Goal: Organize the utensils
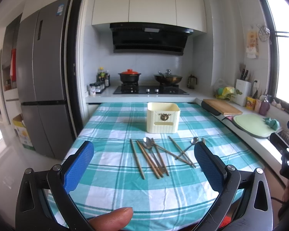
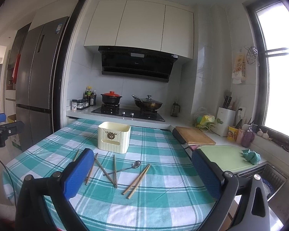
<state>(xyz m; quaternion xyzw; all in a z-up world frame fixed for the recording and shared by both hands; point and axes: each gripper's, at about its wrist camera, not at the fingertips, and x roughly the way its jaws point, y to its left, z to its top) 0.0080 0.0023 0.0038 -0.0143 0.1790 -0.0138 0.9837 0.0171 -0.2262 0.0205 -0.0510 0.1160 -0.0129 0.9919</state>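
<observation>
A cream utensil holder [image 1: 162,117] stands upright on the teal checked tablecloth [image 1: 109,127]; it also shows in the right wrist view [image 2: 114,136]. In front of it lie several wooden chopsticks [image 1: 137,158] and two metal spoons [image 1: 148,144], [image 1: 194,140], loosely scattered and crossing. In the right wrist view the chopsticks [image 2: 136,181] and one spoon [image 2: 136,164] lie between the fingers. My left gripper [image 1: 143,154] is open and empty, held above the near table edge. My right gripper [image 2: 142,165] is open and empty, to the right of the pile.
A wooden cutting board [image 1: 222,106] and a green board [image 1: 252,124] with a teal cloth [image 2: 251,156] lie on the right counter. The stove [image 1: 150,90] with a pot and a wok is behind the table. A fridge [image 1: 42,77] stands left.
</observation>
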